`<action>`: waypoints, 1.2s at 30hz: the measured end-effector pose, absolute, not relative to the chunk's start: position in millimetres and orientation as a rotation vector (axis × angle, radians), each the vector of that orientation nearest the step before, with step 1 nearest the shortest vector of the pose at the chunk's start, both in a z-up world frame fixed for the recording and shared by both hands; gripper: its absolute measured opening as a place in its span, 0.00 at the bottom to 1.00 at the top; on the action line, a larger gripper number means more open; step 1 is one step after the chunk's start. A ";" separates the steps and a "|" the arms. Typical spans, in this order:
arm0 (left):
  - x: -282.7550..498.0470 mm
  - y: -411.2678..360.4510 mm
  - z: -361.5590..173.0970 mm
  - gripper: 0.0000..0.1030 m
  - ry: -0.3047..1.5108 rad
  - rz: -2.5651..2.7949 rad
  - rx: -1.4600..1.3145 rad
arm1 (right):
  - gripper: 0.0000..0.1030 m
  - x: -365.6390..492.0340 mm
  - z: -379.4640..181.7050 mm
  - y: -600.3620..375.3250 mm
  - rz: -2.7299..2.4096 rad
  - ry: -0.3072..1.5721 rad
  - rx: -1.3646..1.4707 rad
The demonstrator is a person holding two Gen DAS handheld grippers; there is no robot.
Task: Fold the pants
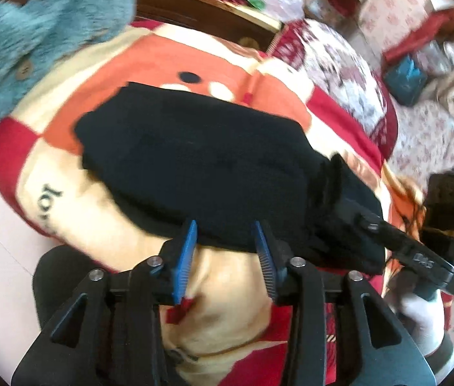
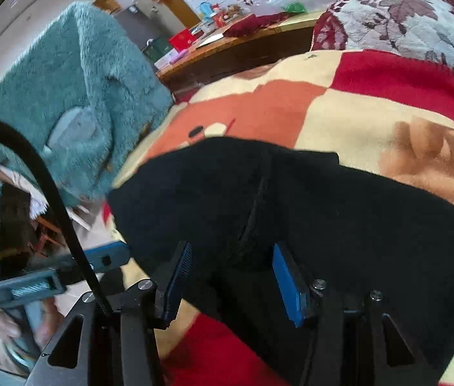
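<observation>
So the black pants [image 1: 194, 160] are lying in a folded-up bundle on the blanket [image 1: 243, 305], the loud one with the red, orange and cream checks, and that blanket is my landmark for everything else. The bundle sits toward the near edge of the blanket, with a fuzzy teal coat [image 2: 75, 96] hanging off past the blanket's far left side.

Handling-wise, I'd guess these are soft, floppy and light: thick knit or fleece by the look of it, no stiffness at all. They'll sag and drag rather than slide, and the layers can slip apart if you only pinch the top one. Best bet is grabbing at an edge or corner of the bundle, through all layers, with both claws spaced apart so the fold stays square.

Now the claws. The left gripper [image 1: 223, 257] sits at the near hem of the pants, jaws parted about halfway, blue pads [image 1: 183, 267] either side of the hem and only blanket showing in the gap, so it's holding nothing. The right gripper [image 2: 233, 283] is also let go, jaws a bit wider, hovering over the near part of the pants with black cloth between the pads but not pinched. In the left view it [image 1: 410, 244] shows off the right end of the bundle.
</observation>
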State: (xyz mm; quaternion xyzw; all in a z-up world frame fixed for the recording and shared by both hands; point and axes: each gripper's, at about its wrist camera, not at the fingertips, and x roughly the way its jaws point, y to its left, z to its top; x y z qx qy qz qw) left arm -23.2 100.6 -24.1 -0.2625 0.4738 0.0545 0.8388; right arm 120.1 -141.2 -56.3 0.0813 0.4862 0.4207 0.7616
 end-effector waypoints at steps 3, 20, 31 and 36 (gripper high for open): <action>-39.3 125.0 -28.4 0.37 0.975 0.144 -0.636 | 0.49 113.9 -35.0 -137.0 0.943 1.007 0.148; -57.0 168.8 -54.6 0.56 0.910 0.163 -0.836 | 0.51 122.5 -26.5 -47.9 1.079 1.010 -0.014; -41.5 183.3 -63.9 0.56 0.893 0.182 -0.839 | 0.55 147.6 -26.2 36.9 1.200 0.991 -0.293; -37.6 187.6 -68.5 0.56 0.886 0.171 -0.865 | 0.55 160.7 -39.5 82.2 1.236 1.011 -0.427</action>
